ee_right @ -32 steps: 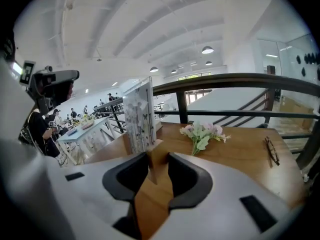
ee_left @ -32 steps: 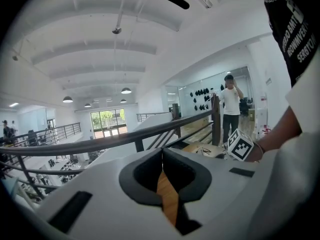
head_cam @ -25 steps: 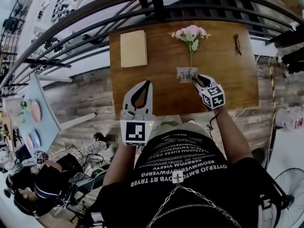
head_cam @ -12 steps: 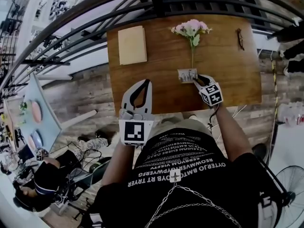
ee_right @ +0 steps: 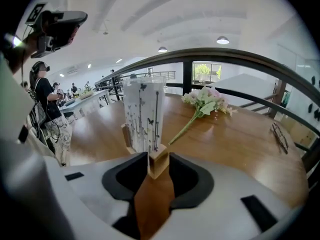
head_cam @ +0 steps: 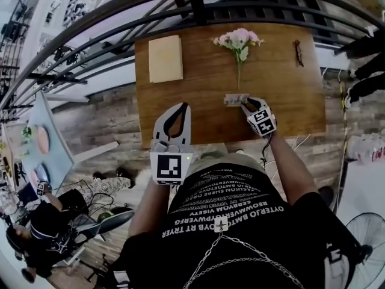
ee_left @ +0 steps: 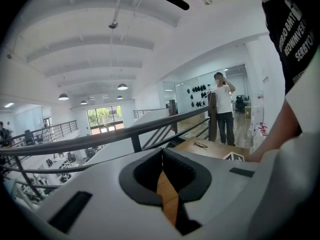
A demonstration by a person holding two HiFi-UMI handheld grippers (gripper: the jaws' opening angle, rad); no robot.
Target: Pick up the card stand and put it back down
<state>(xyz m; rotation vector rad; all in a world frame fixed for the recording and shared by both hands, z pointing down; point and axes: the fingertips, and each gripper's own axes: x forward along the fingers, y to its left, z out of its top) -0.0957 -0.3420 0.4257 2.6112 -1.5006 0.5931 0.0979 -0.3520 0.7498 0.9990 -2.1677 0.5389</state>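
Nearest the person, the left gripper (ee_left: 161, 151) is held over the near edge of the wooden table (head_cam: 198, 116), its jaws pressed together on nothing. Just beyond, to the right, the card stand (ee_right: 144, 114) is held upright by the right gripper (ee_right: 157, 160), whose jaws pinch one end of its wooden base; whether the base touches the tabletop cannot be told. Farther back, pink flowers (head_cam: 237, 41), a beige pad (head_cam: 165, 59) and glasses (head_cam: 298, 52) are laid near the railing (head_cam: 198, 5).

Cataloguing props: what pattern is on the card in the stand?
White card, thin dark stems and butterflies; right gripper view shows it best.
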